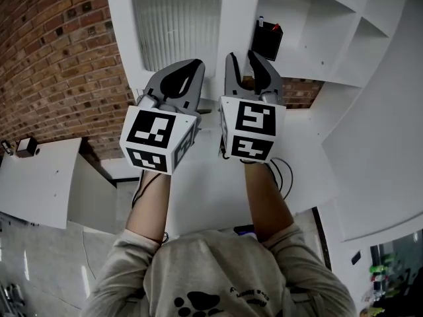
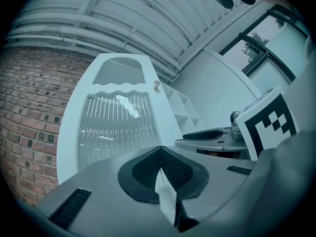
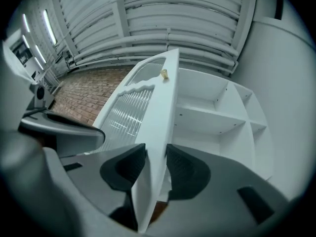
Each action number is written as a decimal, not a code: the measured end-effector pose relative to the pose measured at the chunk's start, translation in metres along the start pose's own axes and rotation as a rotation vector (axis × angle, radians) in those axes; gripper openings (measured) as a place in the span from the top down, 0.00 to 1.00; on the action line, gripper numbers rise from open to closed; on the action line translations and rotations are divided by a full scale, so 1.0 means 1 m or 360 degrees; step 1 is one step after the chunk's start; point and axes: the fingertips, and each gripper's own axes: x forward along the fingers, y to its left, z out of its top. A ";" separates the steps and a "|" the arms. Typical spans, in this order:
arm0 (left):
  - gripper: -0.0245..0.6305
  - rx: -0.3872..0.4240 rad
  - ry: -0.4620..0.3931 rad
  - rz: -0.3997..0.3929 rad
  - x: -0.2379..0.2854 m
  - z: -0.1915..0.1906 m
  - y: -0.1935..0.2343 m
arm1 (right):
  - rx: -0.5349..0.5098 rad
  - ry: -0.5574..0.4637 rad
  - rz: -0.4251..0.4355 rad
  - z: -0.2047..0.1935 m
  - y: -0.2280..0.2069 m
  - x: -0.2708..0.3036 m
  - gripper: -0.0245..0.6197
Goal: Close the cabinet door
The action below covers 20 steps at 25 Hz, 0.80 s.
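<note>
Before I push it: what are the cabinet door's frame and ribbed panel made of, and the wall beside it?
Cabinet door frame: looks like painted wood or board, smooth matte white; no grain shows.
Ribbed panel: probably fluted glass or clear plastic; translucent, with glints along vertical ridges.
Wall: red brick, rough, with pale mortar lines.
</note>
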 end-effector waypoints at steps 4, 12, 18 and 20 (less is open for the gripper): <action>0.95 -0.0010 0.0016 0.0004 0.005 -0.007 0.006 | -0.0116 -0.0056 -0.0068 0.008 0.002 -0.005 0.81; 0.95 -0.0026 0.0031 0.0005 0.017 -0.016 0.016 | -0.0067 -0.0024 0.0009 0.006 0.012 0.007 0.90; 0.95 -0.0026 0.0048 0.0022 0.029 -0.023 0.023 | -0.0013 0.0008 0.0017 -0.003 0.008 0.021 0.91; 0.95 -0.0024 0.0054 0.0030 0.033 -0.026 0.025 | -0.0003 0.0012 0.0015 -0.005 0.006 0.025 0.92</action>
